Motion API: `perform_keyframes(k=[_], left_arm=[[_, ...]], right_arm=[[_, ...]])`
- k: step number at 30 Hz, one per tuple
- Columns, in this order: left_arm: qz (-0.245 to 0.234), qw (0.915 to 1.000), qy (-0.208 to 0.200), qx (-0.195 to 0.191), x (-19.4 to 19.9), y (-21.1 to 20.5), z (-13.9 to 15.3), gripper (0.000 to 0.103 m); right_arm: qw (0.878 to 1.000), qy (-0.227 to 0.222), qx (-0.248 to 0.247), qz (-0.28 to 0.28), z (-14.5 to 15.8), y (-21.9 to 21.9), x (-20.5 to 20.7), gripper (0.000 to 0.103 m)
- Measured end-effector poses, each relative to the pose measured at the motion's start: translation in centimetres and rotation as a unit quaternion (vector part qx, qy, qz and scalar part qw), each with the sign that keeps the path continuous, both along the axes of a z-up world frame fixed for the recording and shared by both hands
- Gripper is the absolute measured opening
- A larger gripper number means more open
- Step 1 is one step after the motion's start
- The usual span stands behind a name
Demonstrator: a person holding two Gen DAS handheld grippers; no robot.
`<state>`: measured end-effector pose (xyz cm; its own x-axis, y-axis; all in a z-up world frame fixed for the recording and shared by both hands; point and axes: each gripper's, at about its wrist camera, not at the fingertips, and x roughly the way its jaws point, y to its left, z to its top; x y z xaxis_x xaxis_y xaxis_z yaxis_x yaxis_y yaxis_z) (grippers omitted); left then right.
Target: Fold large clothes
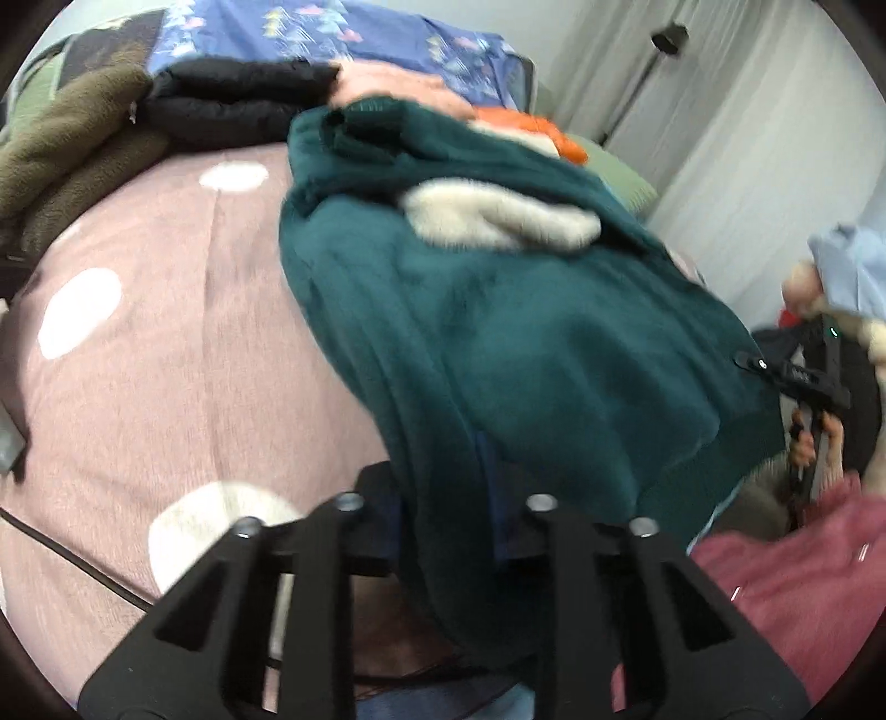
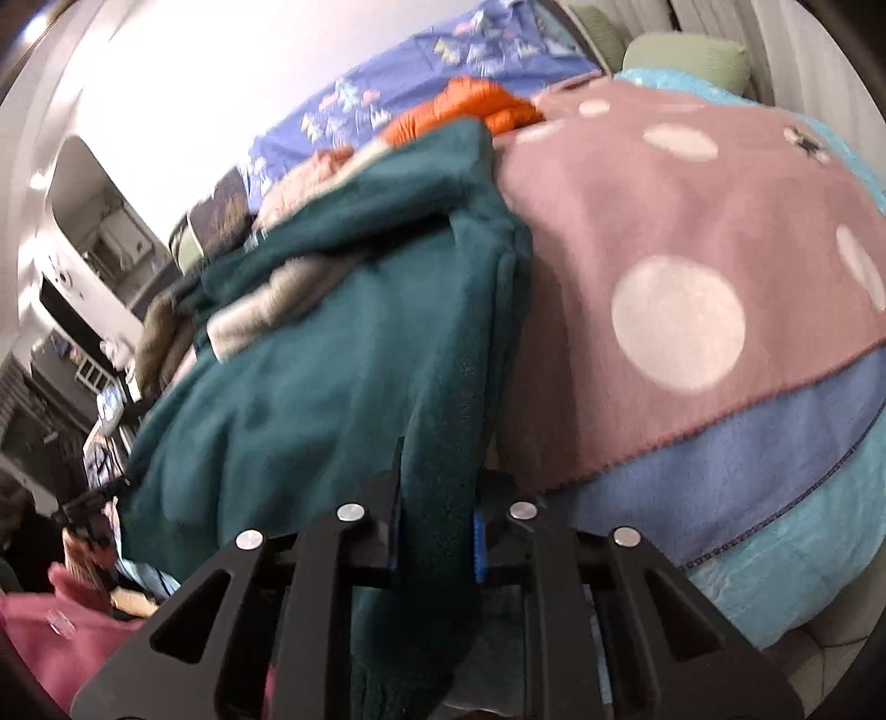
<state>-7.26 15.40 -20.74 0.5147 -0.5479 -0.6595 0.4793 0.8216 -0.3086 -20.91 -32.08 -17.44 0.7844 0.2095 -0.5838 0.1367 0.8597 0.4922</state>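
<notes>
Both views are blurred, and the fisheye lens bends every edge. A dark teal fleece garment (image 1: 498,332) fills the middle of each view, so its full outline cannot be made out; its lower end drops out of sight behind the black gripper frames. It lies and hangs over a bed covered by a pink blanket (image 1: 166,360) with large white dots. A cream fleece lining (image 1: 498,216) shows at a fold near the garment's top.

The left gripper (image 1: 448,515) has its jaws closed tight on a bunched edge of the teal fabric, which hides the pads almost fully. The right gripper (image 2: 434,531) pinches another thick fold between its 2 jaws in the same way.

Beyond the garment, partly hidden, lie other clothes: a black jacket (image 1: 232,105), an olive fleece (image 1: 66,149) and something orange (image 1: 531,127). A blue patterned sheet (image 1: 343,33) runs behind them.
</notes>
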Motion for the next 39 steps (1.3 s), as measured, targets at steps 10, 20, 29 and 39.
perform_keyframes(k=[10,20,29,39], left_arm=[[0.039,0.9934,-0.091,-0.058,-2.9,0.6,8.7,0.018],[0.049,0.9946,-0.086,-0.031,-2.3,0.0,9.0,0.018],[0.096,0.9889,-0.112,-0.02,3.9,-0.9,12.6,0.018],[0.14,0.9865,-0.084,-0.013,14.6,-3.0,13.1,0.018]], right_arm=[[0.991,-0.084,0.102,-0.039,5.0,-3.4,-2.9,0.016],[0.992,-0.1,0.069,-0.02,6.9,-2.6,-1.3,0.016],[0.989,-0.139,0.046,-0.028,10.9,-4.8,7.4,0.016],[0.992,-0.095,0.03,-0.074,9.0,-7.5,16.0,0.016]])
